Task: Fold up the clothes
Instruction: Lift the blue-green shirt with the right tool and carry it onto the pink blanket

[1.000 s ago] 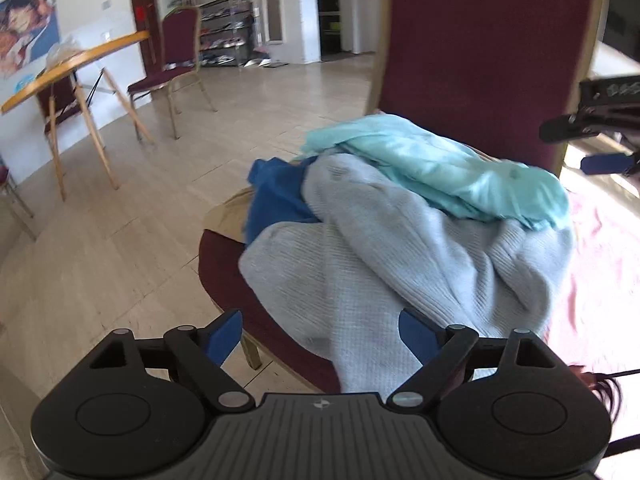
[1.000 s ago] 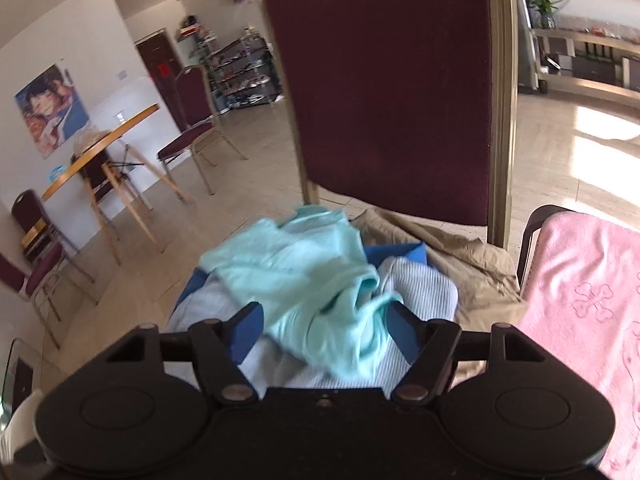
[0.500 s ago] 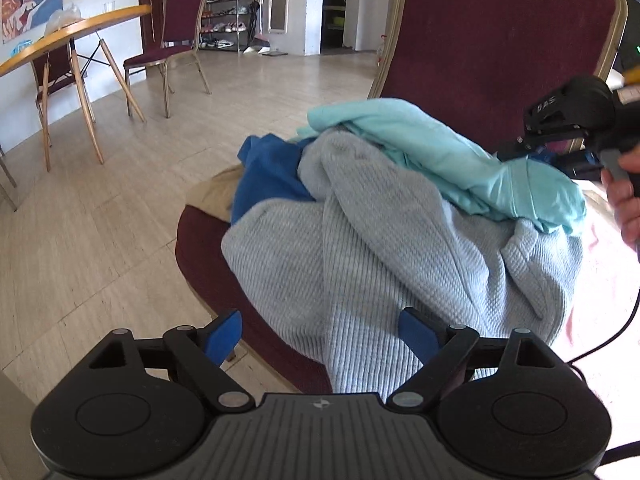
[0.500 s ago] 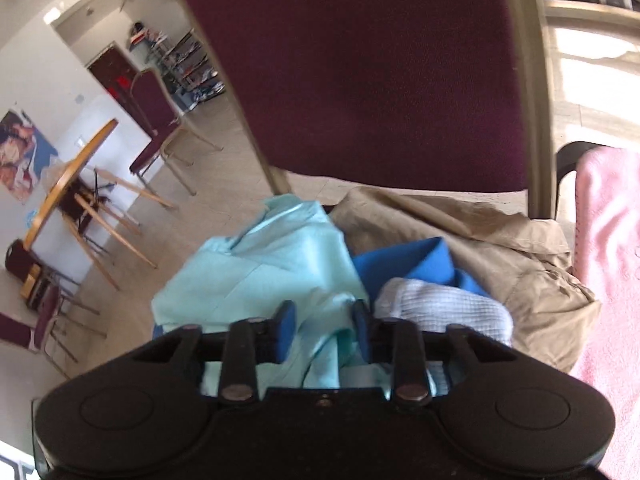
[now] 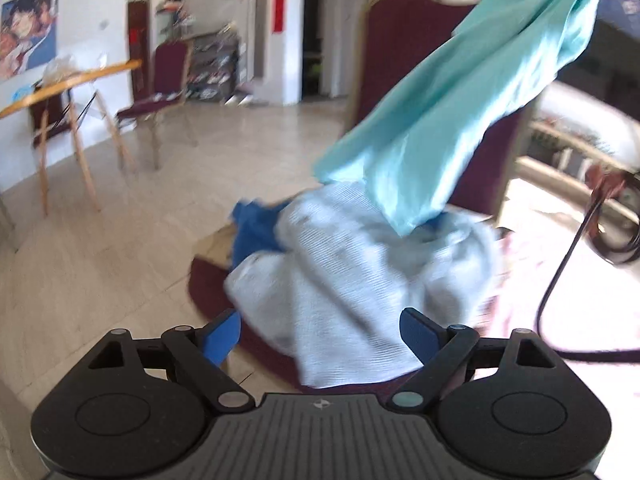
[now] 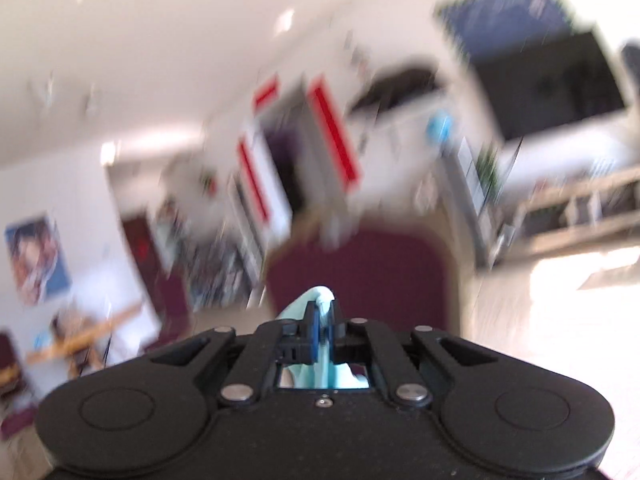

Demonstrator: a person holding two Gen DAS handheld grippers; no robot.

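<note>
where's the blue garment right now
In the left wrist view, the blue garment lies on the chair seat, tucked left of the grey knit.

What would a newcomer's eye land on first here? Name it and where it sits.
The turquoise garment hanging in mid-air at upper right of the left wrist view, pinched at its top by the right gripper. Below it, a pale grey knit lies heaped with a blue piece on the maroon chair, just ahead of the open left gripper.

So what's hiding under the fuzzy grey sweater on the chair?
A blue garment pokes out beneath the pale grey ribbed sweater, with the maroon chair seat below. Anything else is covered.
</note>
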